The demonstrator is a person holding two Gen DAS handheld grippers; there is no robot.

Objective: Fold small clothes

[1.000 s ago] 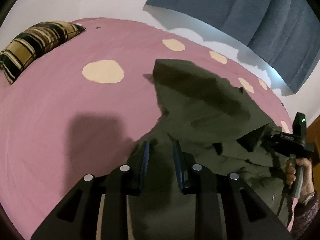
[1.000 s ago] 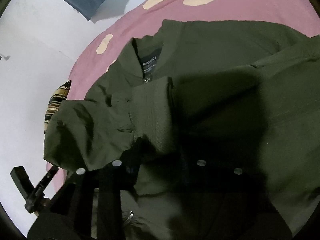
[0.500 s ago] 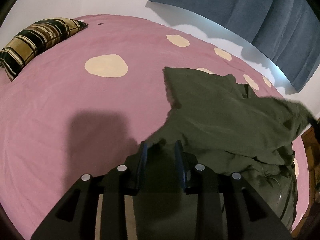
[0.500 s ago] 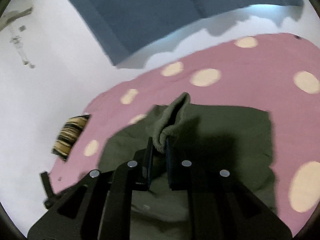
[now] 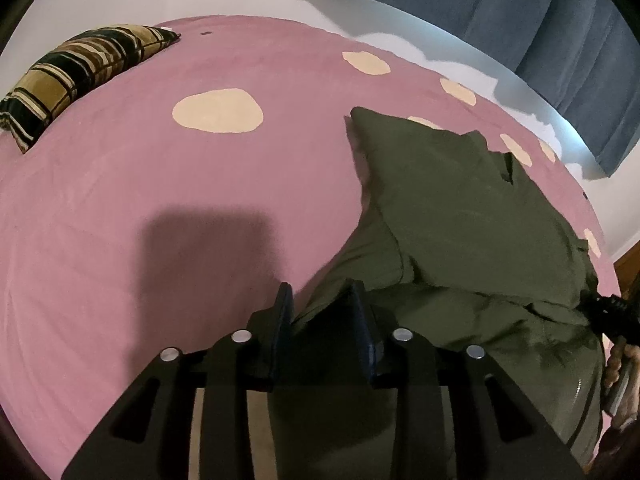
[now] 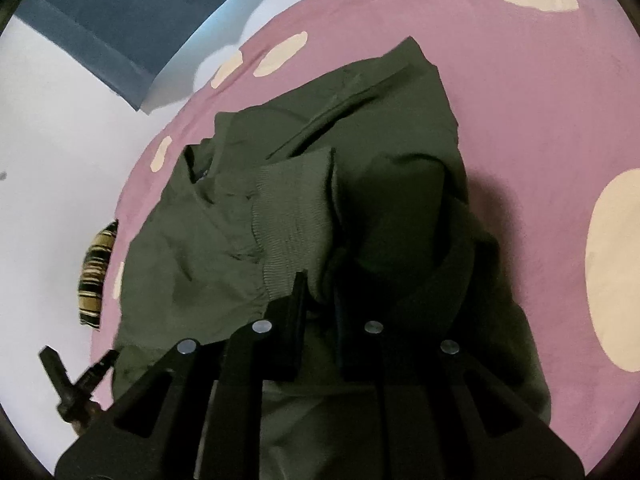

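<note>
The olive-green jacket lies rumpled on the pink spotted bedsheet, right of centre, its lower part hidden behind the grippers. The left gripper pinches a jacket fold. The right gripper pinches the ribbed cuff; the neck label is too shadowed to read.

The left wrist view looks forward along its fingers, low and close over the pink bed, toward the striped pillow and blue curtain. The right wrist view sits nearer, tilted down along its fingers. Both share the green jacket, bed, pillow and curtain.
</note>
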